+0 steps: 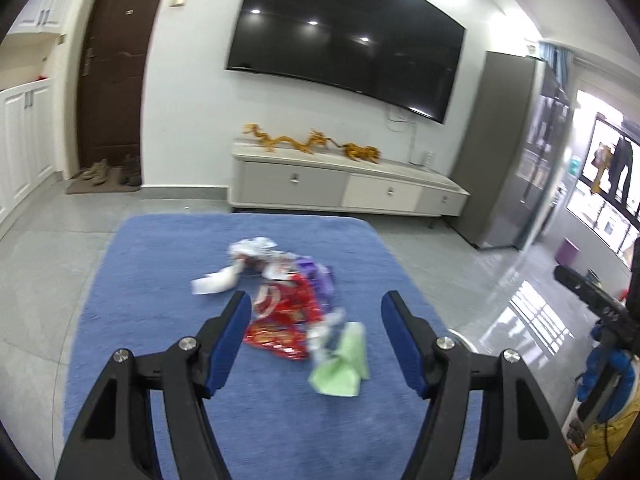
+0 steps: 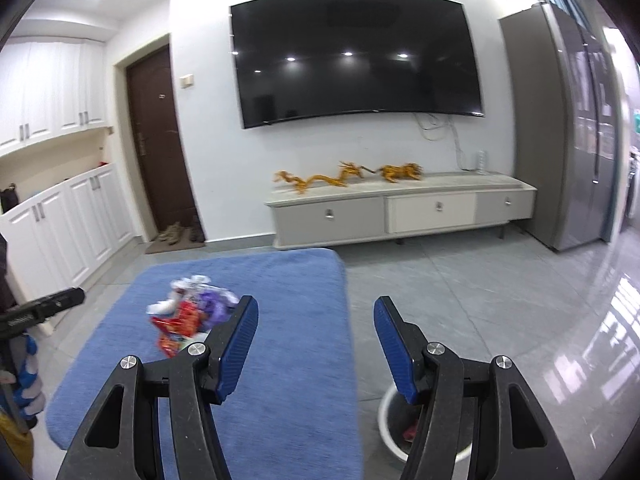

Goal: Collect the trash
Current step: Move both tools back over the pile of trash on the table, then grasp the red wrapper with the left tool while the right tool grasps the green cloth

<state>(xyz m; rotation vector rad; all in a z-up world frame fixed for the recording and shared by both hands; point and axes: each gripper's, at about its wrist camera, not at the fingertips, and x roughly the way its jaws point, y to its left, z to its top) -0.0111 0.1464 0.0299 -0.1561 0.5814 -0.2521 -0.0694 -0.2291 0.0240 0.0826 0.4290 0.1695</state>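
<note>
Several wrappers heaped on a blue cloth-covered table, both grippers empty.

Beyond the blue table (image 1: 160, 360) stand a TV cabinet (image 2: 400, 216) and wall television (image 2: 356, 56). Trash pile (image 1: 288, 300) lies mid-table; white bin (image 2: 390, 420) sits just beside the table. Left gripper (image 1: 316, 312) and right gripper (image 2: 316, 316) hover, jaws spread, holding nothing.

Wrappers (image 1: 288, 304) lie piled on the mat (image 1: 160, 280), a bin (image 2: 394, 420) just right of it.

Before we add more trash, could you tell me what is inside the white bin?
The white bin shows something red low inside. The right tool, open and empty, covers the rest.
</note>
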